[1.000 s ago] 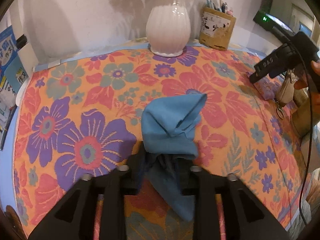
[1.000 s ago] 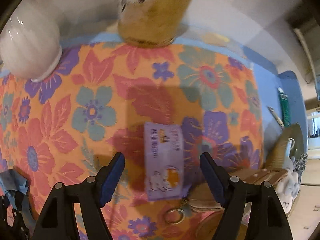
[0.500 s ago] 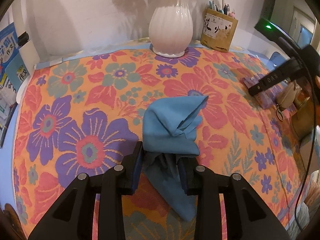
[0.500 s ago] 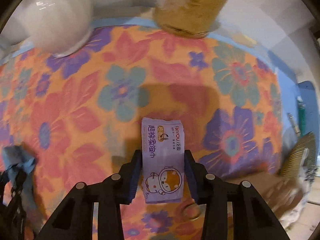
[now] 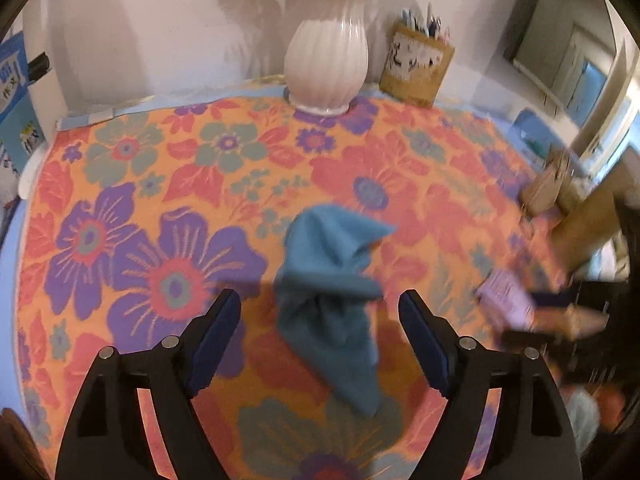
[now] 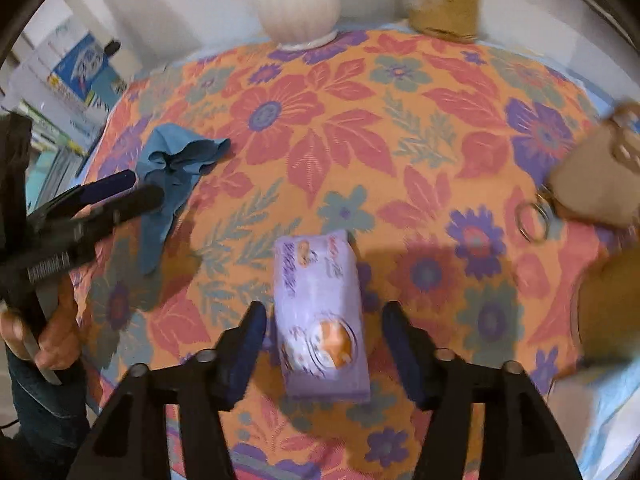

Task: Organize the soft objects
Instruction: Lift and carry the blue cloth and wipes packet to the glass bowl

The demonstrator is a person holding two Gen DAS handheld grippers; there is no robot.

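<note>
A crumpled blue cloth (image 5: 332,292) lies on the flowered tablecloth (image 5: 160,184). My left gripper (image 5: 320,332) is open, its fingers either side of the cloth and apart from it. The cloth also shows in the right wrist view (image 6: 172,176), with the left gripper (image 6: 108,196) beside it. A purple tissue pack (image 6: 320,316) lies on the tablecloth between the fingers of my open right gripper (image 6: 322,344), which do not touch it. The pack shows blurred in the left wrist view (image 5: 506,298).
A white vase (image 5: 326,60) and a brown pen holder (image 5: 418,64) stand at the back by the wall. A tan pouch with a key ring (image 6: 592,184) lies at the right. Blue books (image 6: 80,68) stand off the table's left side.
Both grippers have opened. The left let go of the blue cloth and pulled back. The right carried the tissue pack toward the table's front and released it there.
</note>
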